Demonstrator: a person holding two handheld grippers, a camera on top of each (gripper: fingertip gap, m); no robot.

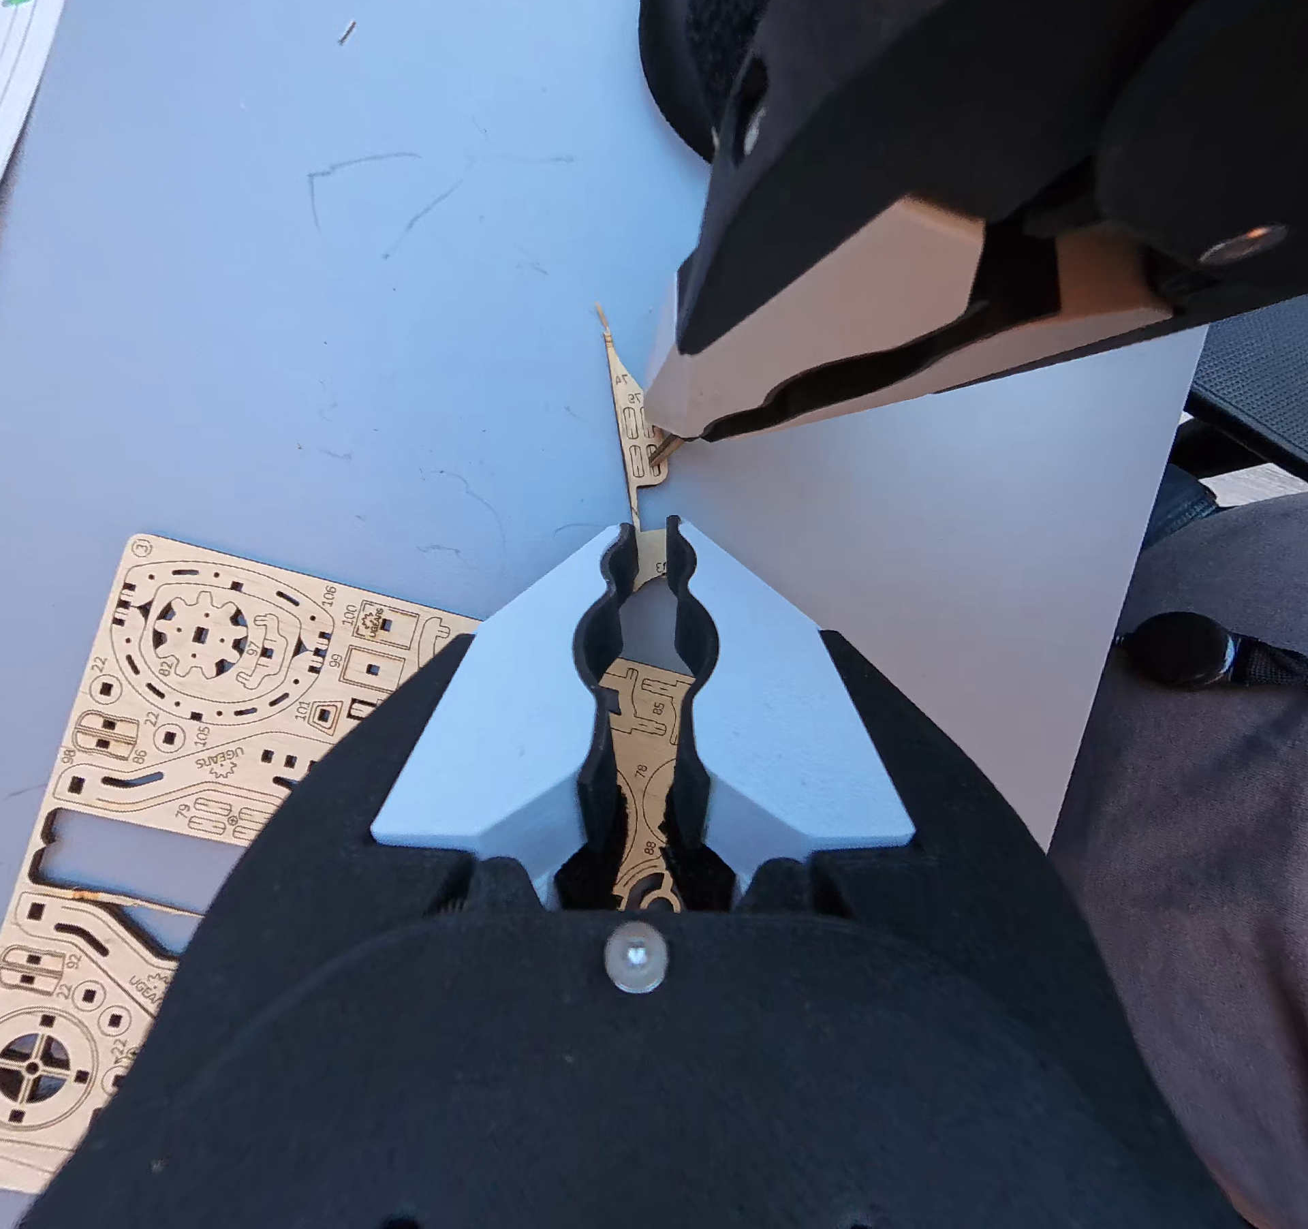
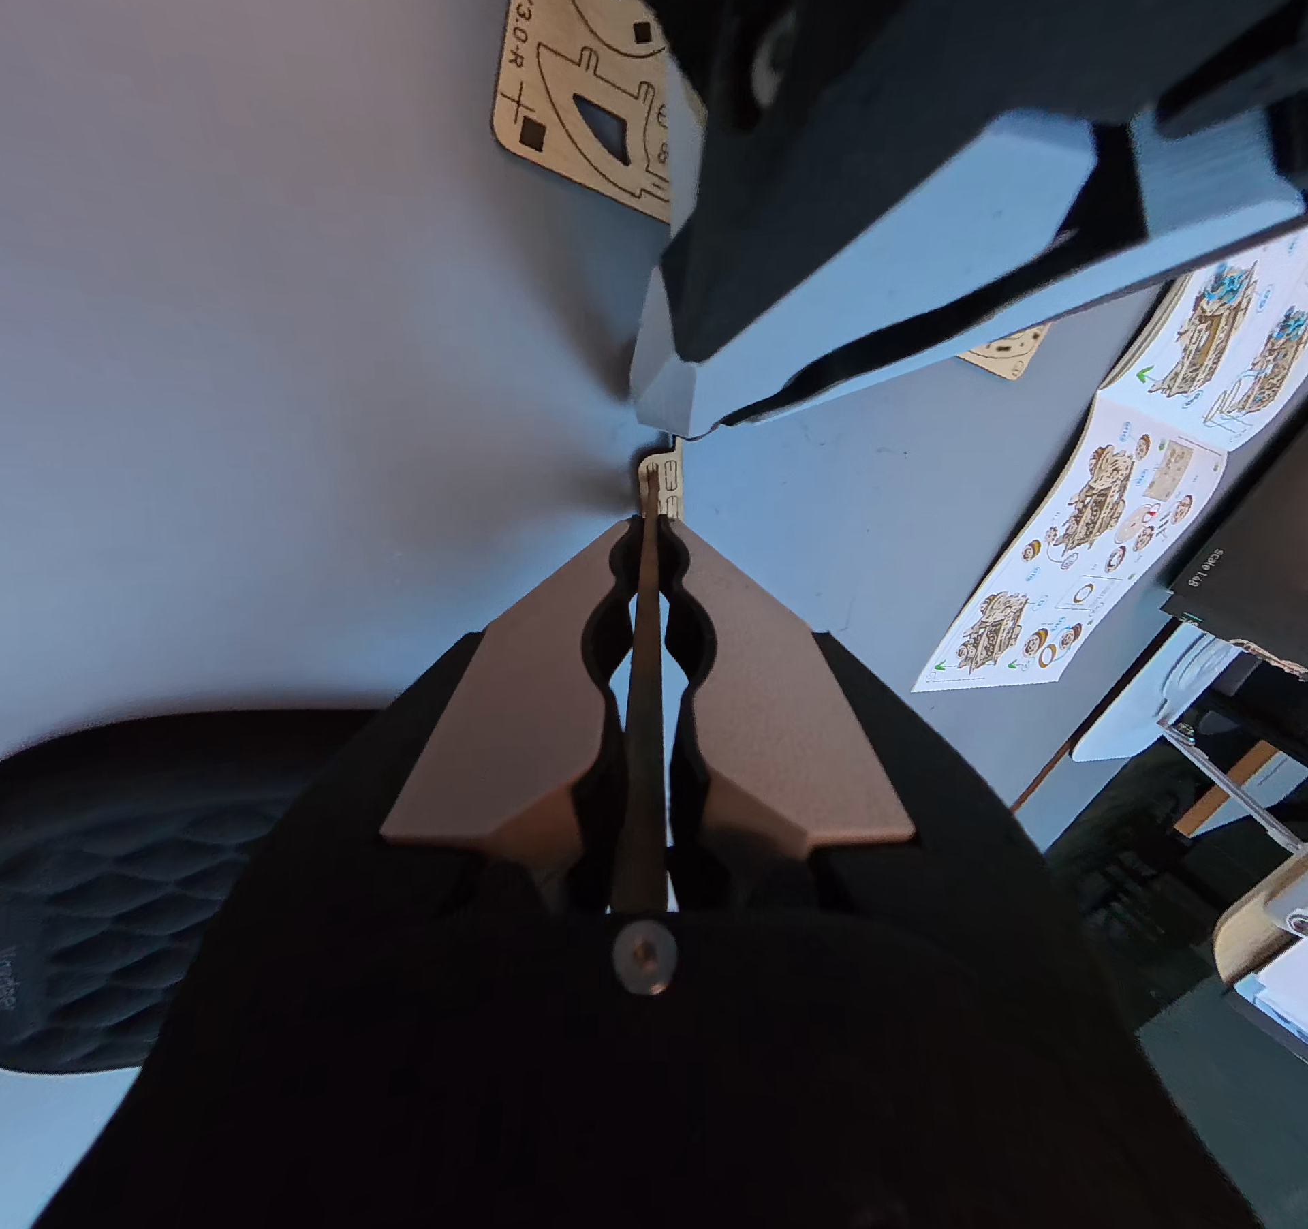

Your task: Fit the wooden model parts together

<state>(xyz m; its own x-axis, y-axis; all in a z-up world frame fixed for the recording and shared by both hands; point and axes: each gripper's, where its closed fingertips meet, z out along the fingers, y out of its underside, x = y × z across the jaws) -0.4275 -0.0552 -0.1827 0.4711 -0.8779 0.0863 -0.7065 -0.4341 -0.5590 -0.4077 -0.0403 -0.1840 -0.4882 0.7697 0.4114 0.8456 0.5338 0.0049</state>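
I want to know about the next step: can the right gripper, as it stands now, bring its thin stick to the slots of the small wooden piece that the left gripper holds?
Probably yes: the thin stick already meets the small wooden piece, with nothing between.

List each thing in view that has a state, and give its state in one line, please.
left gripper: shut on the wooden strip.
wooden strip: held edge-up above the table, its slots facing the thin stick.
right gripper: shut on the thin stick.
thin stick: its tip touching the strip's slotted part.
wooden parts sheet: lying flat, some pieces already out.
instruction booklet: lying open.
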